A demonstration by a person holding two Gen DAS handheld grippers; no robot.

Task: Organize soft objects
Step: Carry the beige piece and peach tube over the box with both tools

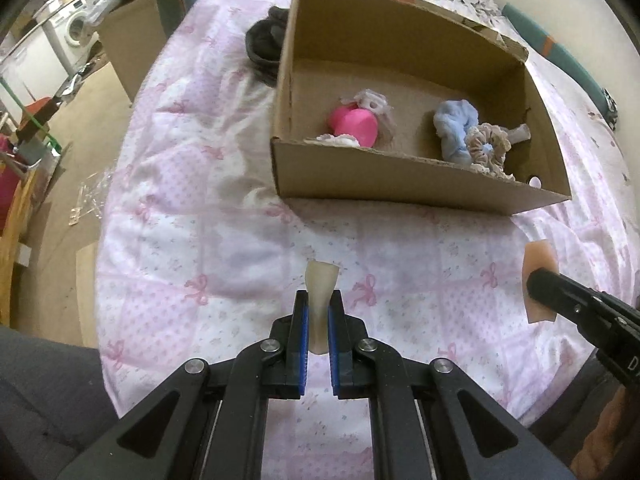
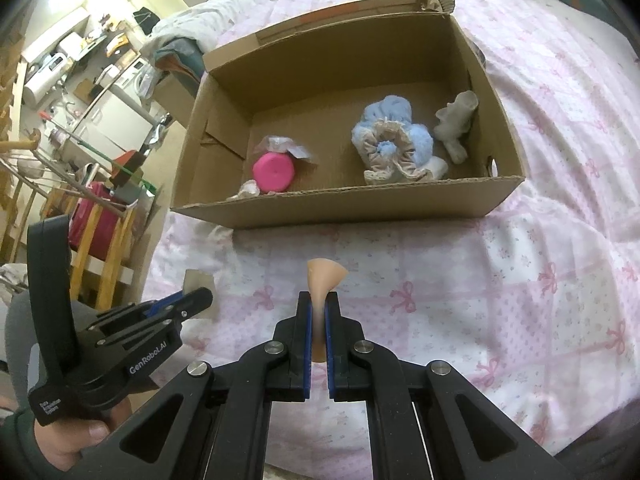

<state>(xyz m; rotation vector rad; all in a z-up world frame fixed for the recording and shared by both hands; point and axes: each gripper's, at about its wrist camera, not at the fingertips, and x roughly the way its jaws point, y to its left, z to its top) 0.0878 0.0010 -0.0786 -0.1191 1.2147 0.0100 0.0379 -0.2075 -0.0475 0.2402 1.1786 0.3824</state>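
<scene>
A cardboard box (image 1: pixel 400 192) lies on the pink bedspread (image 1: pixel 224 248); it also shows in the right wrist view (image 2: pixel 360 204). Inside are a pink round sponge (image 1: pixel 354 126), a blue scrunchie (image 1: pixel 454 124), a beige scrunchie (image 1: pixel 486 148) and a grey soft piece (image 2: pixel 456 120). My left gripper (image 1: pixel 319 312) is shut on a cream soft pad (image 1: pixel 320 280), held above the bedspread in front of the box. My right gripper (image 2: pixel 319 312) is shut on a peach soft pad (image 2: pixel 324 276), also in front of the box, to the right of the left gripper (image 2: pixel 188 300).
A dark garment (image 1: pixel 266 46) lies on the bed left of the box. Left of the bed are a floor, a wooden rack (image 2: pixel 100 240) and a washing machine (image 1: pixel 76 26). A rumpled quilt (image 2: pixel 224 4) lies behind the box.
</scene>
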